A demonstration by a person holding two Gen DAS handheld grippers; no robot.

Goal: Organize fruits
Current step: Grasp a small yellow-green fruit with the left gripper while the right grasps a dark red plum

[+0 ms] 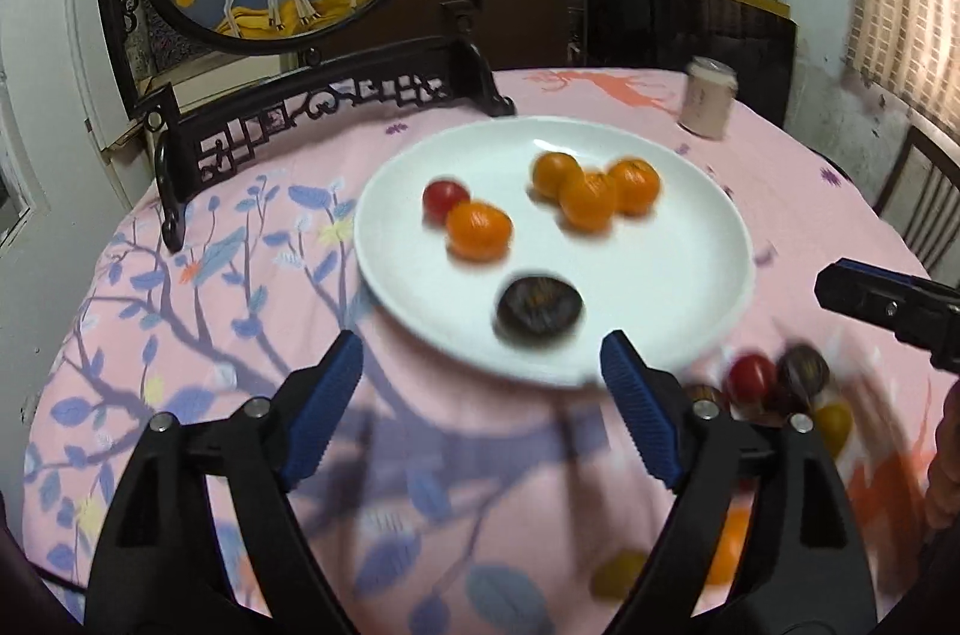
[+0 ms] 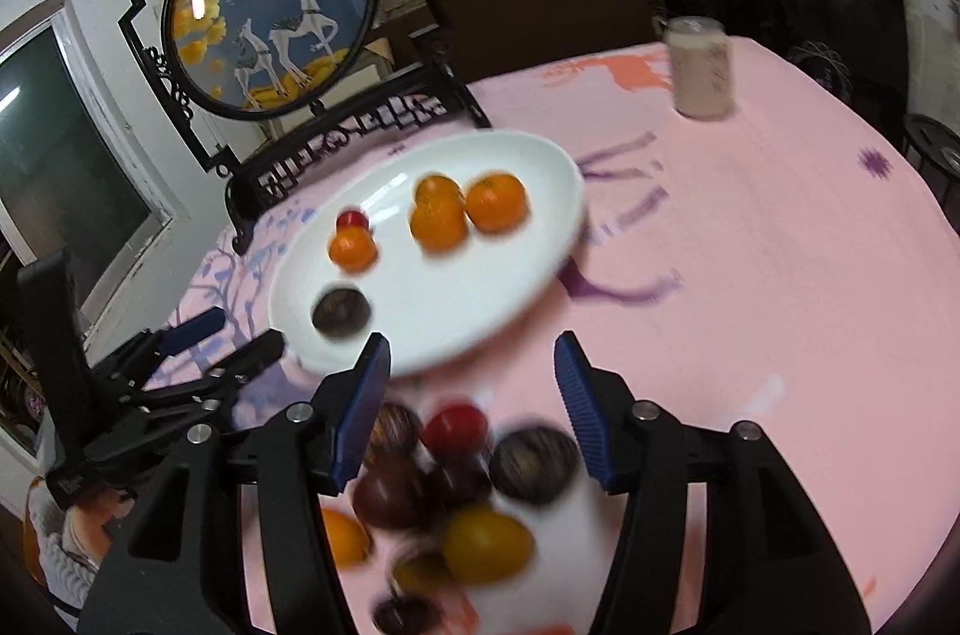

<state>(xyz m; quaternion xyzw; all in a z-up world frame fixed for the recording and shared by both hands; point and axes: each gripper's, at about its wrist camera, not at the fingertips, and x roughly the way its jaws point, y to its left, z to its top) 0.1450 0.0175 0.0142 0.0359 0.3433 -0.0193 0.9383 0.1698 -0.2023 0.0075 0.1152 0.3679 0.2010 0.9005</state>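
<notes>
1. We hold the left gripper (image 1: 483, 365) with its jaws wide apart and nothing between them; only tablecloth (image 1: 180, 335) and the near rim of the plate (image 1: 660, 287) show in the gap.
2. Just ahead of the left jaws, a dark fruit (image 1: 539, 312) lies on the plate close to its near rim.
3. Farther ahead and left of the gap's middle, a red fruit (image 1: 445, 200) touches an orange (image 1: 479, 230); both sit on the plate.
4. Ahead and right of the middle, three oranges (image 1: 591, 197) cluster together on the plate.
5. Beyond the left gripper's right finger, a pile of loose fruit (image 1: 774, 383) lies on the cloth, off the plate.
6. We hold the right gripper (image 2: 471, 365) with its jaws partly apart, pressing on nothing.
7. That pile (image 2: 456, 485) sits between and just below the right jaws: a red fruit (image 2: 454, 428), dark fruits (image 2: 533, 464) and a yellow one (image 2: 487, 542), all blurred.
8. The plate lies ahead and left of the right jaws.
9. A can (image 2: 702, 68) stands far ahead, right of the right jaws, on the cloth.
</notes>
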